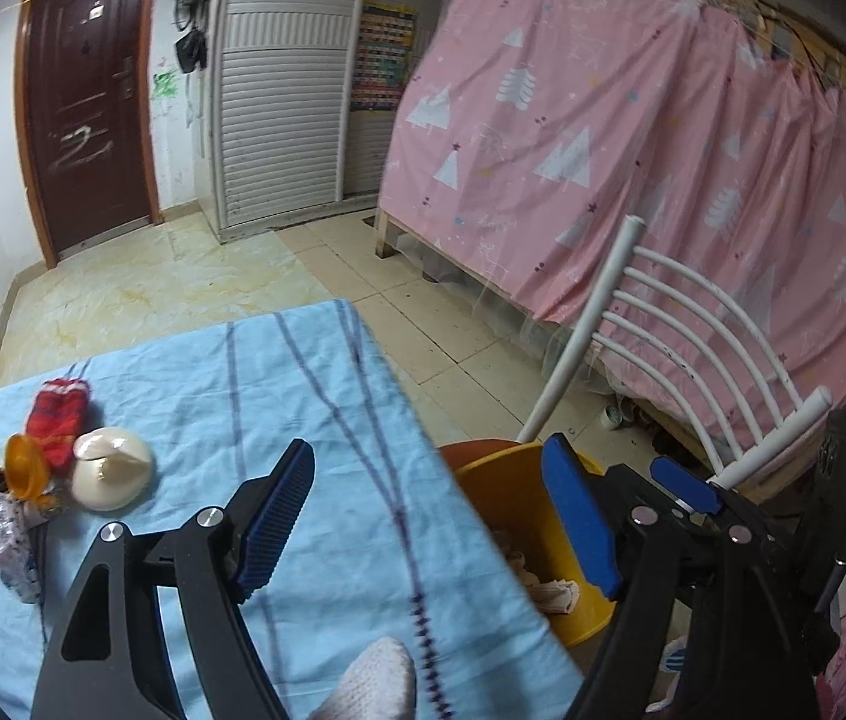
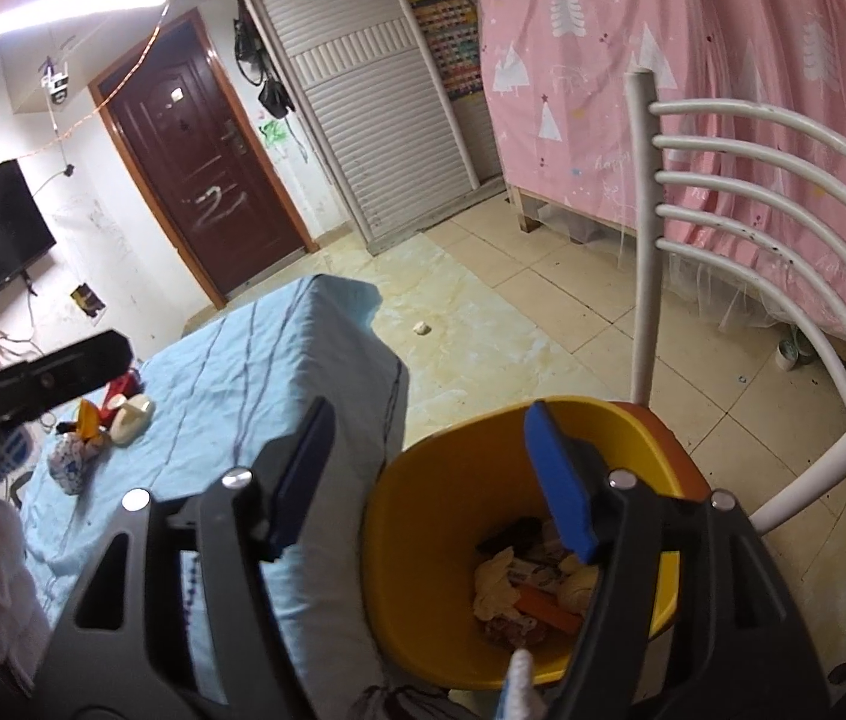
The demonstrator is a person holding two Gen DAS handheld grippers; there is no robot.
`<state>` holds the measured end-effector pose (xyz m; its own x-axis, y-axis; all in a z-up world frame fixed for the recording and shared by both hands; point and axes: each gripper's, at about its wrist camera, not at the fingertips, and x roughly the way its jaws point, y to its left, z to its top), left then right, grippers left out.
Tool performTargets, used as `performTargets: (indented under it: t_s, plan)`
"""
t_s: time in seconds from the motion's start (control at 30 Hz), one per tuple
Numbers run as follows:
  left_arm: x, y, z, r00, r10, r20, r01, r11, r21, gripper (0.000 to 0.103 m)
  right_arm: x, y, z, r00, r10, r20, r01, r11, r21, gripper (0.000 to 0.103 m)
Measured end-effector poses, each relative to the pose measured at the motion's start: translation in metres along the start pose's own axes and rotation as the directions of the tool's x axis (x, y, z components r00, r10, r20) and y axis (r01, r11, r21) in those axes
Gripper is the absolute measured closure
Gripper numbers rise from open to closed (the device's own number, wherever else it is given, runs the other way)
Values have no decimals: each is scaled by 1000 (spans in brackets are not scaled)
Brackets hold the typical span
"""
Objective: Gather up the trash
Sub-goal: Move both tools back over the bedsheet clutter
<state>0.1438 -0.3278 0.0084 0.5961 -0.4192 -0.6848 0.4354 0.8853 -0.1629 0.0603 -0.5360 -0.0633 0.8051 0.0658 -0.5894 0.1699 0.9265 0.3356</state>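
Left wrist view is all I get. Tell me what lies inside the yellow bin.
Observer: The yellow bin holds crumpled pale paper, an orange strip and a dark piece.
Operator: Now report the right tongs.
Observer: The right tongs stand open, nothing between them.
Operator: Check the floor past the table.
Observer: A small pale lump lies on the tiles beyond the blue-clothed table.
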Motion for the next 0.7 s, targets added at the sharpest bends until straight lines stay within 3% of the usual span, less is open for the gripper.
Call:
performTargets:
  t_s: [0.23, 0.7]
  plan:
    - [-21, 44, 0, 999, 26, 25, -24, 998, -65, 32, 4, 43, 1, 1000, 19, -14, -20, 998, -64, 36]
    - [-58, 157, -5, 988, 148, 37, -140, 974, -179, 27, 29, 146, -6, 993, 83, -81, -99, 972, -213, 31]
